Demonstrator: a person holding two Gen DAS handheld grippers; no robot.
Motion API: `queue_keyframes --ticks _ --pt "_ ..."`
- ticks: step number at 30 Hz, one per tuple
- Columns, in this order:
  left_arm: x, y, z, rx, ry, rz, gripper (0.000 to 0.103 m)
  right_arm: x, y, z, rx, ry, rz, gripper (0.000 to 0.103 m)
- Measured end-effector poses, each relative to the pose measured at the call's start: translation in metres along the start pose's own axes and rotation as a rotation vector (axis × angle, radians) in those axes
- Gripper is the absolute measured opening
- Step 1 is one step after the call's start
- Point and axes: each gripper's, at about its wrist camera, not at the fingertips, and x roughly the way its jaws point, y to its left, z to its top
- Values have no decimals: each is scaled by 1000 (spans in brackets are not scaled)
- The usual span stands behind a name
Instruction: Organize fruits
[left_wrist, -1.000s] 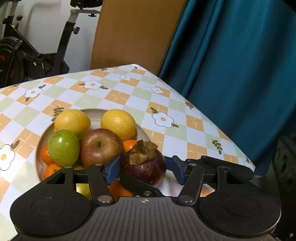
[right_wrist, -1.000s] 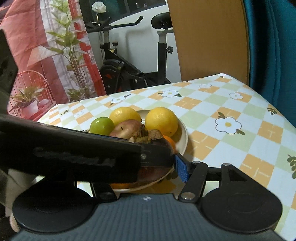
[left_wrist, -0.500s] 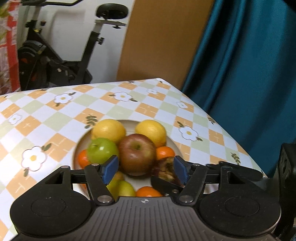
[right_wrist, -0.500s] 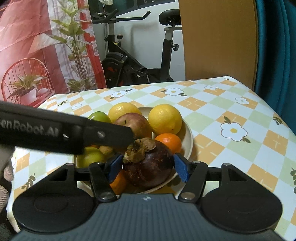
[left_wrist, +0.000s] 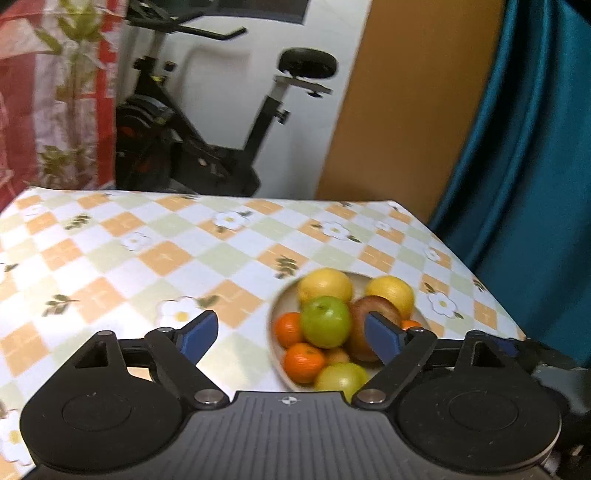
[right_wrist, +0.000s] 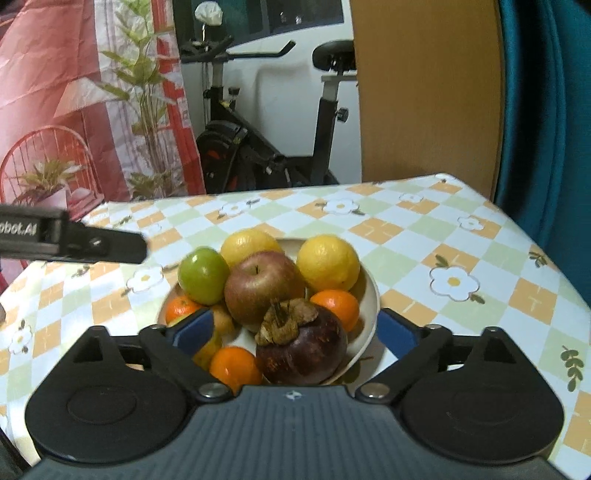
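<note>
A cream plate (right_wrist: 373, 295) on the checked tablecloth holds two lemons (right_wrist: 328, 263), a green apple (right_wrist: 203, 275), a red apple (right_wrist: 260, 286), several oranges (right_wrist: 234, 367) and a dark mangosteen (right_wrist: 303, 347) at its near rim. My right gripper (right_wrist: 295, 328) is opening wide around the mangosteen, and its blue pads stand clear of the fruit. My left gripper (left_wrist: 290, 328) is also opening with nothing in it, off to the left of the plate (left_wrist: 275, 354). The green apple (left_wrist: 325, 321) shows between its fingers. One of its fingers (right_wrist: 92, 243) shows at the left of the right wrist view.
The table's right edge (left_wrist: 491, 295) drops off beside a teal curtain (left_wrist: 535, 166). Behind the table stand an exercise bike (right_wrist: 266, 147), a wooden panel (right_wrist: 424, 92) and a red curtain with a plant (right_wrist: 140, 92). Bare tablecloth (left_wrist: 110, 266) lies left of the plate.
The left gripper let go of the mangosteen, opened and drew back to the left. The right gripper, with its pads against the mangosteen half a second ago, has sprung open; the fruit rests on the plate.
</note>
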Motion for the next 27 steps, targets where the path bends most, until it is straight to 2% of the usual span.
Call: queue_keyframes --ticks 4,8,12,18,24,27 --pt "-21 11 5 -7 -26 49 94 -12 2 11 46 -34 22 103" --pt "-45 24 11 -40 -51 78 95 -18 9 25 65 19 75 103" --pt "-75 31 18 -36 -94 134 95 -36 22 36 41 -9 82 103" --pt "-109 27 27 -12 -153 209 96 -61 42 55 14 -26 84 103" --pt "-139 12 32 76 -192 321 98 -82 59 70 -11 -48 86 103" --pt "-154 8 35 74 -214 326 100 -92 63 76 -11 -68 97 103"
